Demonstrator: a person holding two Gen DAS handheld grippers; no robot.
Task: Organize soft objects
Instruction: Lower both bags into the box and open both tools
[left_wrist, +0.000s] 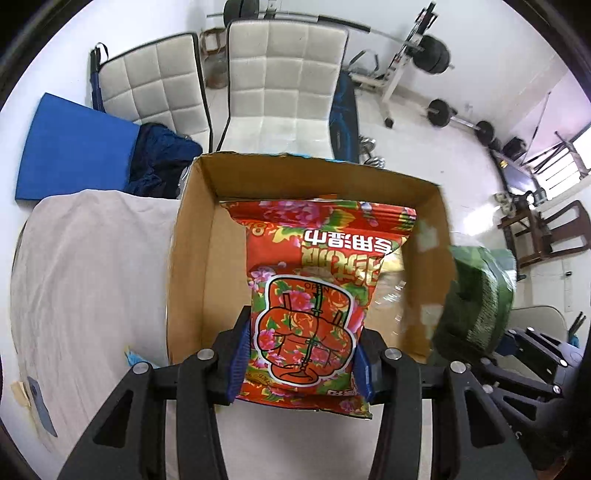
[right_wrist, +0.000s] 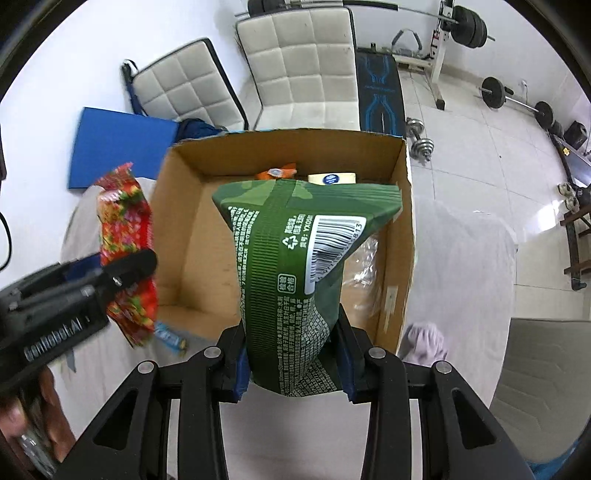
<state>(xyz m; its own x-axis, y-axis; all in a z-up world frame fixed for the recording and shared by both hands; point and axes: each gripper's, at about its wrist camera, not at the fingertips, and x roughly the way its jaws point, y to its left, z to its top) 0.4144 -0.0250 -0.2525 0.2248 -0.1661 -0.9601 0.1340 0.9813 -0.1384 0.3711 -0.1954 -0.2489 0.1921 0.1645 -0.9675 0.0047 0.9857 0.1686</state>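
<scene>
Left wrist view: my left gripper (left_wrist: 301, 360) pinches the red pack (left_wrist: 314, 295) between its blue pads (left_wrist: 238, 363), which press the pack's lower sides. The pack is flower-printed, with its lettering upside down toward the far end, and it hangs over the open box (left_wrist: 192, 258), its far end reaching toward the back wall. The box is plain brown cardboard and stands on a desk covered by a pale cloth (left_wrist: 85, 277). At the right edge of this view the green pack (left_wrist: 476, 299) appears blurred, just outside the box's right wall, with the black frame of my right gripper below it.

Right wrist view: my right gripper (right_wrist: 293, 363) clamps the green pack (right_wrist: 291, 273) at its lower end, barcode side up. The pack extends forward over the box (right_wrist: 177, 236). Past its far edge, an orange item (right_wrist: 277, 172) and a cream item (right_wrist: 332, 178) with a round blue mark lie against the back wall inside the box. Clear film (right_wrist: 364, 258) shows on the box floor at the right. To the left, my left gripper (right_wrist: 125, 269) holds the red pack (right_wrist: 127, 251) just outside the box's left wall. A small blue wrapper (right_wrist: 170, 336) lies on the cloth near the box's front left corner, and a lilac cloth (right_wrist: 424, 341) lies at its front right corner. Two white chairs (right_wrist: 306, 66) stand behind the desk.
</scene>
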